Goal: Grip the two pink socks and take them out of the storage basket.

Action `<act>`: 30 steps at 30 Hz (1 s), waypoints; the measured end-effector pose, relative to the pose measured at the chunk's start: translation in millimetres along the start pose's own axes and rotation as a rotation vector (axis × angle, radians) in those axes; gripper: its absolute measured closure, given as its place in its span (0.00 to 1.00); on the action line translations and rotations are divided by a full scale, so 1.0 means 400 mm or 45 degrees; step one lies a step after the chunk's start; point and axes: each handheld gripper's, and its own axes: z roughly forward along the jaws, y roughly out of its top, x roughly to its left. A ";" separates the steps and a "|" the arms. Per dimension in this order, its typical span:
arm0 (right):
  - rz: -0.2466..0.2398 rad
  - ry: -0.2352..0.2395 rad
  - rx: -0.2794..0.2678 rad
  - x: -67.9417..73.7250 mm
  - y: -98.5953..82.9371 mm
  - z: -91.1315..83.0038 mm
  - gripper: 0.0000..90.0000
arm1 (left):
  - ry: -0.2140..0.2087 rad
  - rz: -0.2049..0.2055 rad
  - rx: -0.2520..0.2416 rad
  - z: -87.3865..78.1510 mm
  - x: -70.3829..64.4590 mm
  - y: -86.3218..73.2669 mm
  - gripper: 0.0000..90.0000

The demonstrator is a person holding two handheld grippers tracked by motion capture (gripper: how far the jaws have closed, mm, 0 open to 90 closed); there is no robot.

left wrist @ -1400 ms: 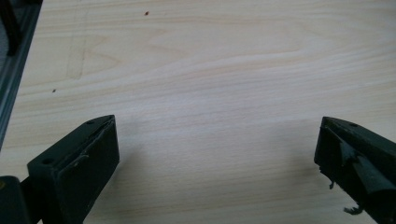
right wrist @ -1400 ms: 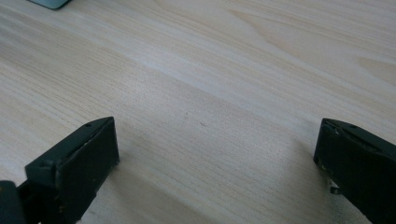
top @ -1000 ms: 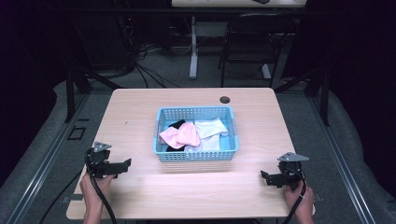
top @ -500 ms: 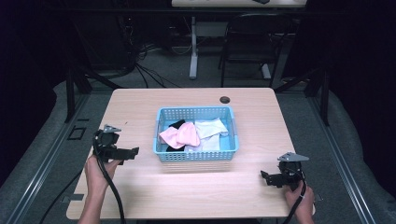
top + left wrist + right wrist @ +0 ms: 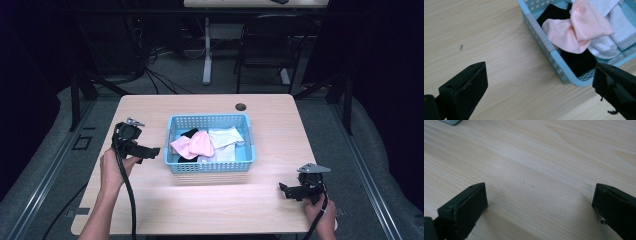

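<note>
A light blue plastic basket (image 5: 210, 168) stands in the middle of the wooden table (image 5: 150, 205). Inside lie a pink cloth (image 5: 194, 145), a white cloth (image 5: 225, 137) and a black cloth (image 5: 187, 134). My left gripper (image 5: 150, 151) is held above the table just left of the basket, pointing at its left wall, jaws wide open and holding nothing. In the left gripper view the gripper (image 5: 540, 80) frames the basket's corner (image 5: 554, 53), with the pink cloth (image 5: 576, 32) over the black cloth (image 5: 576, 62). My right gripper (image 5: 286, 191) rests low at the table's front right, open and holding nothing, over bare wood (image 5: 540, 197).
A small dark round hole (image 5: 241, 106) sits near the table's far edge, behind the basket. Beyond the table stand a black chair (image 5: 265, 45) and a desk leg (image 5: 206, 50), with cables on the floor. The basket's corner (image 5: 450, 122) peeks in at the top left of the right gripper view.
My left gripper has risen from the table's front left and moved forward and right, up to the basket's left side. The right gripper has stayed put.
</note>
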 end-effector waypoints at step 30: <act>0.000 0.000 0.000 0.000 0.000 0.000 0.00 | -0.203 0.260 0.251 0.184 -0.198 0.210 0.00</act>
